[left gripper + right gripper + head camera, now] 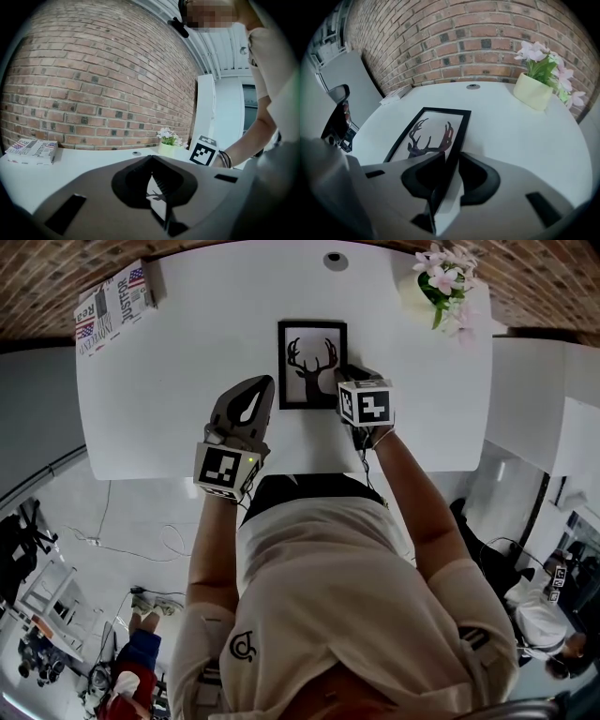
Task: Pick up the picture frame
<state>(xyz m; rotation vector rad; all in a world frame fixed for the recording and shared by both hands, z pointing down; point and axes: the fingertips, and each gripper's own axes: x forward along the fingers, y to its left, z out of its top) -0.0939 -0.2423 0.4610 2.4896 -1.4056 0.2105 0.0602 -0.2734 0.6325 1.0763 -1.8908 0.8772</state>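
The picture frame point(305, 348), black with a deer silhouette on white, lies flat in the middle of the white table point(150, 409). My right gripper point(343, 373) reaches steeply down at the frame's near right corner. In the right gripper view the frame point(429, 133) runs its right edge between the jaws of this gripper point(451, 157); they stand open around it, and I see no firm press. My left gripper point(263, 383) hovers just left of the frame's near left corner, shut and holding nothing. In its own view the left gripper point(151, 161) has its jaws together.
A pale pot of pink flowers point(436, 287) stands at the far right of the table. A printed box point(112, 306) lies at the far left corner. A round grommet point(336, 259) sits at the far edge. A brick wall point(454, 37) rises behind the table.
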